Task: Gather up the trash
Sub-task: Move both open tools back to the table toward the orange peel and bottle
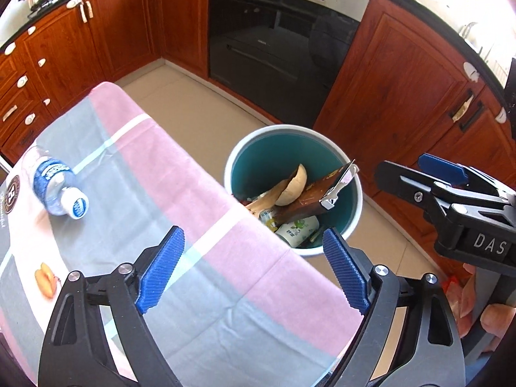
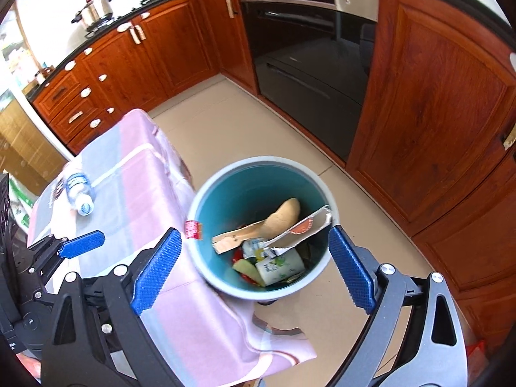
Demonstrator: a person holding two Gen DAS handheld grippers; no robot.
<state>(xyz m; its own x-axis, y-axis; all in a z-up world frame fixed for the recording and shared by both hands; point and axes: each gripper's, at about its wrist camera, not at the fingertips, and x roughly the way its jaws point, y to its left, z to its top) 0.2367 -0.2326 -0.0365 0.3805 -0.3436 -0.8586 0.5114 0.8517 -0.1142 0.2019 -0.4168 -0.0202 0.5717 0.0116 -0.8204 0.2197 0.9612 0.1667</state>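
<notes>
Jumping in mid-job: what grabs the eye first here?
The teal trash bin on the floor beside the table, already loaded with wrappers and a wooden spoon. A small red wrapper shows at the bin's rim near the open right gripper. On the striped tablecloth a plastic water bottle lies on its side.

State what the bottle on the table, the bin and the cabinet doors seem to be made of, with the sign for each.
Bottle: clear plastic, probably; the cloth shows through it, under a blue printed label.
Bin: likely smooth plastic, white outside and teal inside, with an even, dull sheen.
Cabinet doors: wood or wood veneer, glossy reddish varnish; grain lines show.
</notes>
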